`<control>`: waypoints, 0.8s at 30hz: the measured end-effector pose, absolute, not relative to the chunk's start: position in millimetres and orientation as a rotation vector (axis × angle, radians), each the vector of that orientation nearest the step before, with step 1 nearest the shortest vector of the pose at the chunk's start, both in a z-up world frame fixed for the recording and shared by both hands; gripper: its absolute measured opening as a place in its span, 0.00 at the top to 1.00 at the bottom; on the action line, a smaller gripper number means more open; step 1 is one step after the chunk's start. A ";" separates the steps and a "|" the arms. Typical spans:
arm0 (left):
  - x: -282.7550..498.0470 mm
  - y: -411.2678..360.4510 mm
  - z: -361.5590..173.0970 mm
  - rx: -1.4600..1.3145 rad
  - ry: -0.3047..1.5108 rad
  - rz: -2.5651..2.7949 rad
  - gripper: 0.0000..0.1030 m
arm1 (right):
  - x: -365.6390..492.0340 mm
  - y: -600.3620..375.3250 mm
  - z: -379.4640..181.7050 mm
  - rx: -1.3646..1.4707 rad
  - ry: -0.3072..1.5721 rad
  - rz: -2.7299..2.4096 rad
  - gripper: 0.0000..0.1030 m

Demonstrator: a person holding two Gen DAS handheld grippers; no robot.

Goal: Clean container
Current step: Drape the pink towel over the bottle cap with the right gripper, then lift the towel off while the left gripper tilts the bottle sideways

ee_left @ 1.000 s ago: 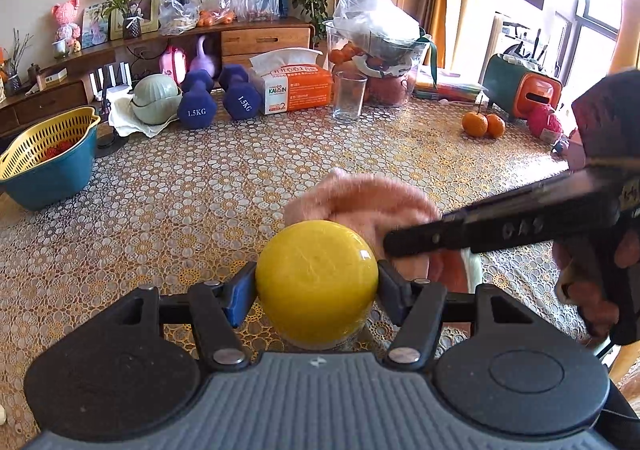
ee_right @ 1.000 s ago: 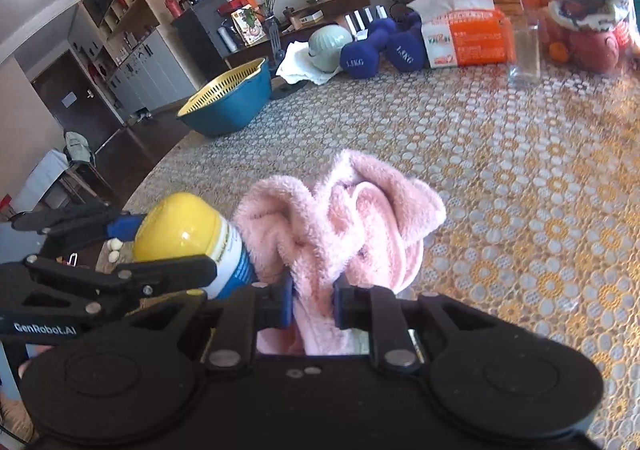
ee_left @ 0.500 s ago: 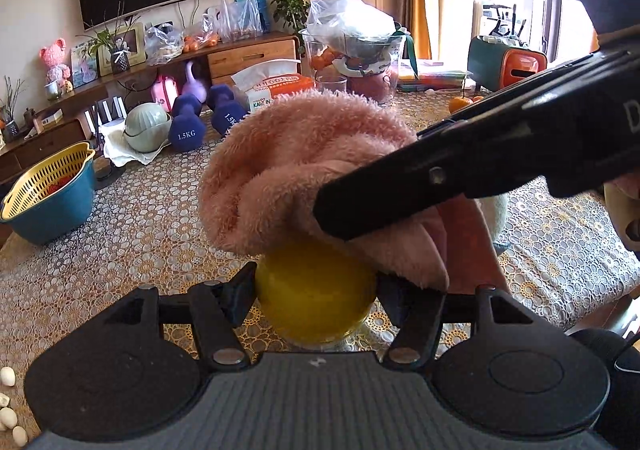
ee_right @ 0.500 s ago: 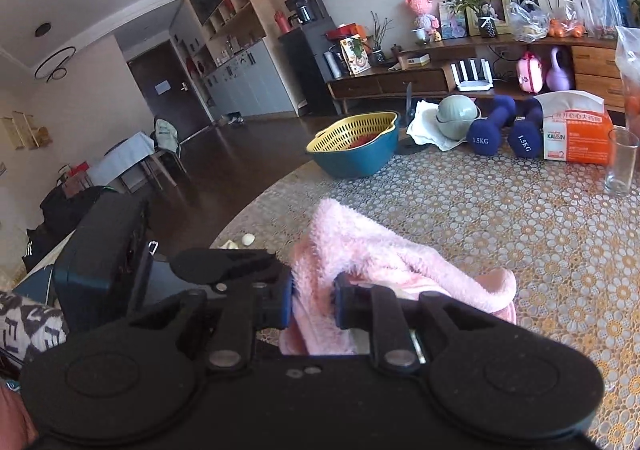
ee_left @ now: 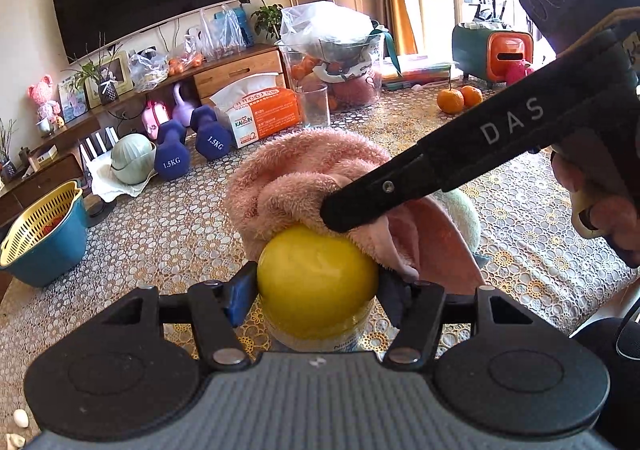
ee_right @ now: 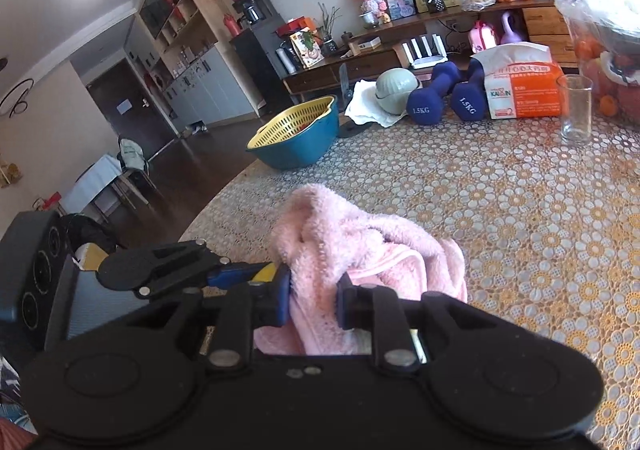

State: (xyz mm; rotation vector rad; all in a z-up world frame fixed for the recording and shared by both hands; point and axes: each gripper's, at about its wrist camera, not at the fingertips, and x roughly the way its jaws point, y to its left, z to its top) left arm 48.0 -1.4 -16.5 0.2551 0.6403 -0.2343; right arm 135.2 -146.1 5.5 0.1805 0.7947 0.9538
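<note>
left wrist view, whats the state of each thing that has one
left tool: shut on yellow-capped container
yellow-capped container: upright, cap on
right tool: shut on pink towel
pink towel: bunched, pressed on the cap
drinking glass: upright, looks empty
tissue box: open, tissue sticking out

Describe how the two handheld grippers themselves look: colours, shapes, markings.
Both are black plastic with two round discs at the base and linked finger arms fixed by silver rivets. The left gripper has a grey ribbed body and blue finger pads. The right gripper has a blue pad too; seen from the left wrist, its long black finger bears white letters "DAS".
</note>
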 end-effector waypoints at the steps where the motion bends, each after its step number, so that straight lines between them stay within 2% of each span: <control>1: 49.8 -2.6 -16.8 0.257 0.639 -0.232 0.39 | 136.6 -150.0 4.9 0.186 0.792 0.939 0.80; 8: 68.6 -7.5 -18.0 0.250 0.636 -0.227 0.39 | 141.2 -167.9 -8.2 0.080 0.801 0.769 0.82; 16: 90.6 -27.9 -26.0 0.305 0.621 -0.234 0.39 | 124.9 -193.3 44.5 0.056 0.642 0.834 0.82; 24: 99.3 -34.1 -31.9 0.330 0.611 -0.247 0.39 | 150.2 -170.5 25.9 0.153 0.732 0.952 0.81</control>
